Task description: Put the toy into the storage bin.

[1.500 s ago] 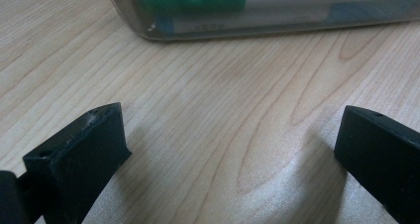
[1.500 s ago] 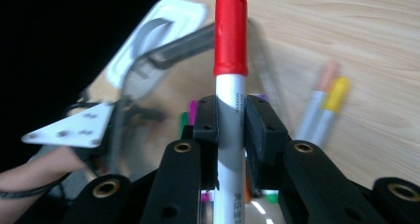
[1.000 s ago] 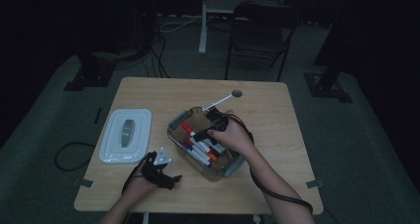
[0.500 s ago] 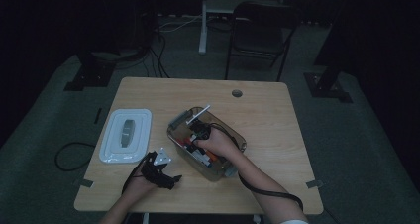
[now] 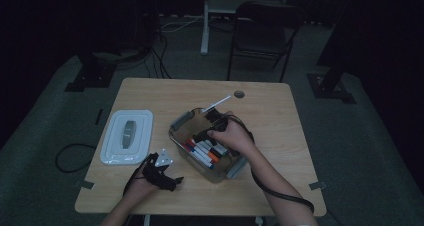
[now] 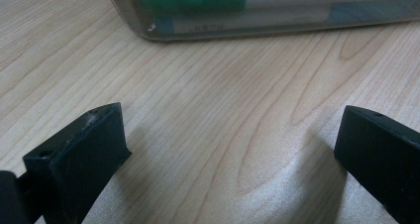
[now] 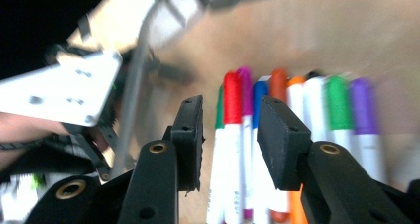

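Markers (image 7: 233, 149) lie side by side in one clear plastic bin (image 5: 178, 127) near the middle of the wooden counter (image 5: 270, 111). The right gripper view shows nine coloured caps in the row: green, red, magenta, blue, dark orange, orange, black, green and purple. That count is approximate, since the picture is blurred and the jaws cover part of the row. One more marker (image 5: 216, 105), white-bodied, rests on the far rim of the bin and sticks out over the counter.

Right gripper (image 7: 229, 135) is inside the bin, directly over the row. Its jaws have just been opening and now stand a narrow gap apart, with the red, magenta and blue markers showing between them. The pads do not appear to press on any marker. In the high view the right hand (image 5: 231, 136) covers the middle of the bin.

Left gripper (image 6: 228, 149) rests low on the counter just beside the bin's near wall, jaws wide apart with bare wood between them. One green marker shows through that wall.

One white lid (image 5: 127, 136) lies flat on the counter left of the bin, well apart from it. One folding chair (image 5: 262, 31) stands beyond the counter's far edge.
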